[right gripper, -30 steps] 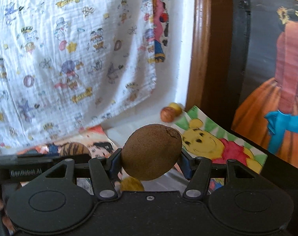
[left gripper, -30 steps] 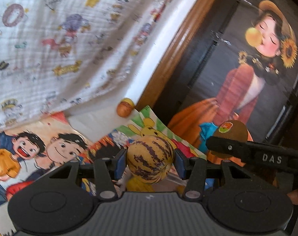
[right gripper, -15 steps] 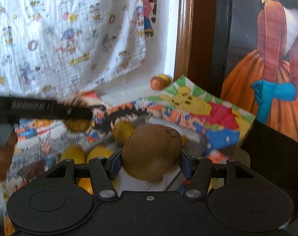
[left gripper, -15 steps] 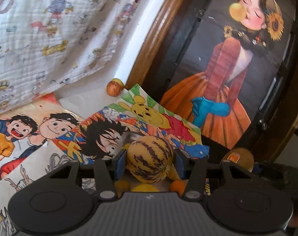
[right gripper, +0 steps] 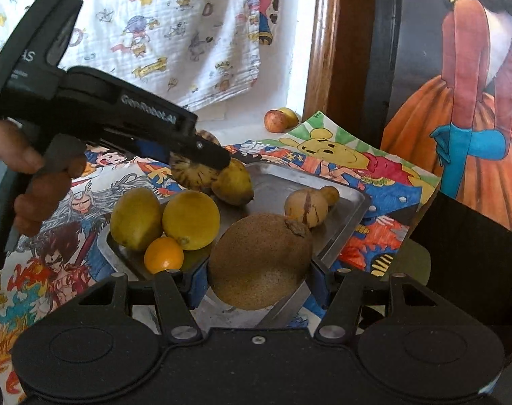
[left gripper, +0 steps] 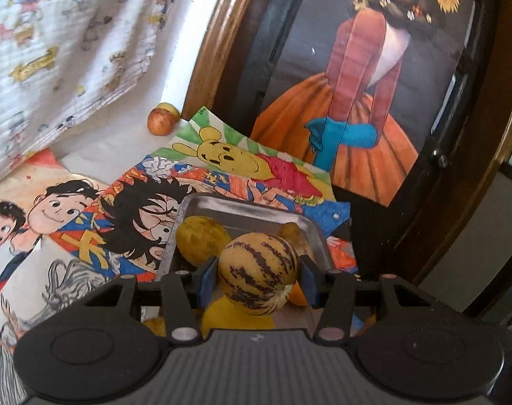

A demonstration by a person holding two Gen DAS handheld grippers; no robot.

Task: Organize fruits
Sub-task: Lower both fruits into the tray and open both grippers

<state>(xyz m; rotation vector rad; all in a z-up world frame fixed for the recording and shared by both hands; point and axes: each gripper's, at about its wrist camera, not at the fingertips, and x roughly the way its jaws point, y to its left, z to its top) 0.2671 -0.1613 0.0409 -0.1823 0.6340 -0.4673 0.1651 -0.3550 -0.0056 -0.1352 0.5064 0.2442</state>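
- Two black grippers each hold one fruit over a shiny metal tray (right gripper: 352, 214).
- The left gripper (left gripper: 257, 278) has its blue fingers (left gripper: 208, 278) squeezed on a round yellow melon with dark purple stripes (left gripper: 257, 271).
- The right gripper (right gripper: 259, 285) is closed on a fuzzy brown kiwi (right gripper: 261, 260) (it has a dry stem bump on top).
- Inside the tray sit a big yellow lemon (right gripper: 191, 219), a yellow-green mango (right gripper: 136, 217) touching it, and a small orange (right gripper: 163, 258) in front.
- The tray rests on colourful cartoon drawings (left gripper: 87, 233).
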